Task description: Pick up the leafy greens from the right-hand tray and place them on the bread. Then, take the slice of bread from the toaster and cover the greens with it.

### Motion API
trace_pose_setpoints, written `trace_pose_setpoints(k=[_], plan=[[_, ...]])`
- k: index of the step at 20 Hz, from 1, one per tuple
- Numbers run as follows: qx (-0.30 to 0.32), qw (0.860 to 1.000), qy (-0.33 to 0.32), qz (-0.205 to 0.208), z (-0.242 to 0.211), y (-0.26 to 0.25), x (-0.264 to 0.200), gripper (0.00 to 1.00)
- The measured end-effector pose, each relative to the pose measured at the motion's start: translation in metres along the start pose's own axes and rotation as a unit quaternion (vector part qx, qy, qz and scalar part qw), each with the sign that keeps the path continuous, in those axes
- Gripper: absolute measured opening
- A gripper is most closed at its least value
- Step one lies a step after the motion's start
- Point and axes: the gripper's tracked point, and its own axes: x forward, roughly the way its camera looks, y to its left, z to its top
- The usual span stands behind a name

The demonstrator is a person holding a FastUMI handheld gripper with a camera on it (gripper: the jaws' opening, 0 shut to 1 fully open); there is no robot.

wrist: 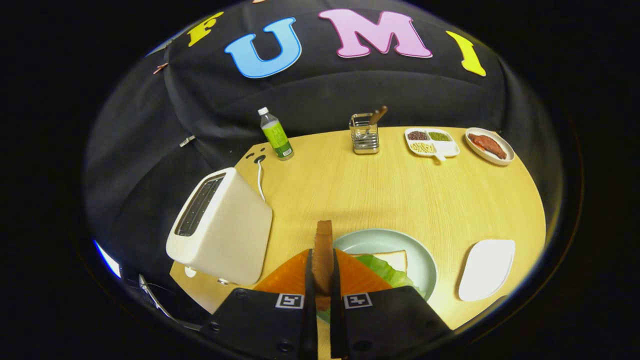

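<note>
Clamped upright between the fingers (323,270) stands a slice of bread (323,250), seen edge-on, both fingers pressing its flat sides and its top crust poking up beyond their tips. Under everything spreads the wooden counter (400,190). On it, left of the fingers, stands a white toaster (220,232) with its slots facing up and its cord running back to a hole in the counter. Just ahead of the fingers and a little right lies a pale green plate (400,242) carrying a second slice of bread (395,258) with the leafy greens (382,270) lying on it. Right of the plate sits a white tray (487,270). Along the far edge stand a divided dish of grains (432,141), a small plate with something red (490,145), a metal utensil holder (364,133) and a bottle (276,134).
</note>
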Motion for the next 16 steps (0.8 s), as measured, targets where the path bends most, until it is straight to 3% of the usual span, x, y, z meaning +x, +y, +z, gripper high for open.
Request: trace_pose_setpoints(k=[8, 15, 16], plan=[[0.032, 0.999, 0.024, -0.034, -0.022, -0.045, 0.007, 0.20], [0.004, 0.994, 0.033, -0.102, -0.034, -0.093, 0.008, 0.59], [0.002, 0.994, 0.033, -0.107, -0.035, -0.099, 0.007, 0.60]])
